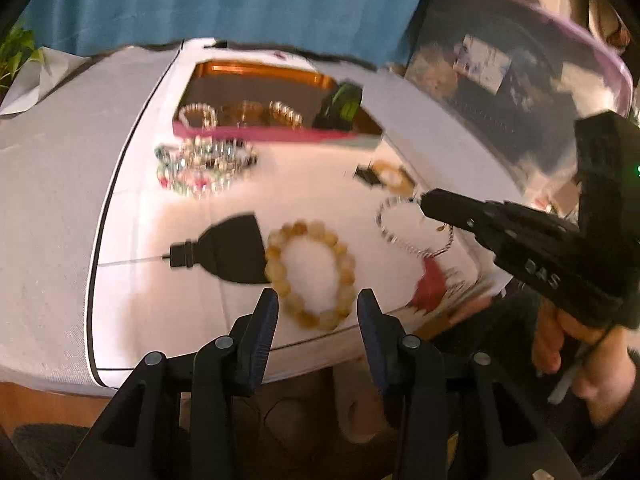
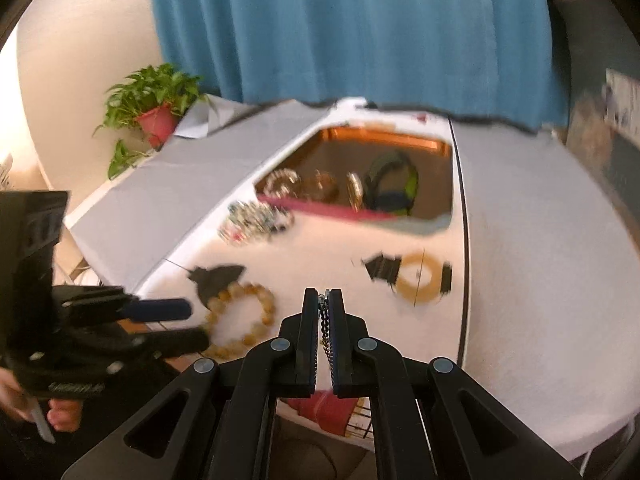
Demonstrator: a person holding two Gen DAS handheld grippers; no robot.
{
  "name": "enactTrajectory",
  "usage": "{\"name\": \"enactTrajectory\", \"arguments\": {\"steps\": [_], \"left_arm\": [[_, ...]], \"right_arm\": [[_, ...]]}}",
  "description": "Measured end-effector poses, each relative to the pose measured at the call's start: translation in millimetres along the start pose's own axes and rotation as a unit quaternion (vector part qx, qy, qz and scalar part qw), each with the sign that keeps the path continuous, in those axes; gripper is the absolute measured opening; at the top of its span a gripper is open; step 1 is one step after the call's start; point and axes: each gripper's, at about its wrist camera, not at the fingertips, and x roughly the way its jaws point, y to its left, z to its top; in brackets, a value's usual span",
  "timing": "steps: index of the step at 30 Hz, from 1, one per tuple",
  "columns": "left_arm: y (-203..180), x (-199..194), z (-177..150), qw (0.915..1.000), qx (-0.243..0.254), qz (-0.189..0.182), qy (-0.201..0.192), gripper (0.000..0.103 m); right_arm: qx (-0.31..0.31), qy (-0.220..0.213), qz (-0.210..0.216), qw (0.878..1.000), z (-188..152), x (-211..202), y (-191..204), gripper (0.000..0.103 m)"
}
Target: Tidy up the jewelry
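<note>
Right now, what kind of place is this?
Probably a room at home, at a table under a white cloth: blue curtain behind, potted plant at the side, bead bracelets in a jewelry tray.

Jewelry box at table's far side, bracelet pile just before it, beaded bracelet nearest.

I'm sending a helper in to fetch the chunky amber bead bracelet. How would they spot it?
Start at the white table, at its near edge, not the tray at the back. The amber bead bracelet lies flat beside a black patch. Its large honey-coloured beads set it apart from the thin chain bracelet alongside.
</note>
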Motion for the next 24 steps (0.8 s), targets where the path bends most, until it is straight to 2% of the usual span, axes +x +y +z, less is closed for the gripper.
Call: {"name": "enactTrajectory", "arguments": {"steps": [5, 11, 14, 17, 18, 20, 21, 22, 23, 24], "left_arm": [[18.8, 5.3, 5.7, 0.9992, -0.037, -0.009, -0.012, 0.035], [18.9, 11.5, 8.9, 0.9997, -0.006, 0.005, -0.021, 0.034], [9.3, 15.4, 8.8, 0.9983, 0.026, 0.044, -0.029, 0.029], [-2.4, 20.8, 5.9, 0.9934, 0.068, 0.085, -0.036, 0.028], [-7.8, 22.8, 4.2, 0.9902, 0.087, 0.102, -0.041, 0.030], [-4.4, 23.4, 4.5, 0.9910, 0.077, 0.100, -0.046, 0.031], [-0.7, 22.5, 5.3, 0.9923, 0.066, 0.094, -0.047, 0.031], [1.5, 21.6, 5.9, 0.9932, 0.059, 0.089, -0.047, 0.031], [2.1, 21.0, 6.2, 0.9937, 0.055, 0.087, -0.046, 0.031], [3.4, 20.5, 6.3, 0.9939, 0.054, 0.085, -0.045, 0.031]], "right_arm": [[0.015, 0.029, -0.002, 0.999, -15.5, 31.2, -19.4, 0.005], [0.022, 0.013, 0.004, 1.000, -22.5, 33.9, -29.3, 0.007], [0.016, 0.009, 0.001, 1.000, -23.7, 33.5, -28.3, 0.007], [-0.004, 0.007, -0.013, 1.000, -24.5, 34.0, -20.7, 0.010], [-0.016, 0.006, -0.021, 1.000, -24.9, 34.2, -16.7, 0.012], [-0.035, 0.005, -0.039, 0.999, -26.6, 33.0, -10.0, 0.020], [-0.042, 0.007, -0.045, 0.998, -27.5, 32.5, -7.4, 0.037], [-0.044, 0.008, -0.042, 0.998, -28.4, 32.2, -6.8, 0.059], [-0.044, 0.013, -0.036, 0.998, -29.1, 32.0, -5.3, 0.066], [-0.046, 0.016, -0.033, 0.998, -30.3, 31.8, -3.9, 0.067]]}}
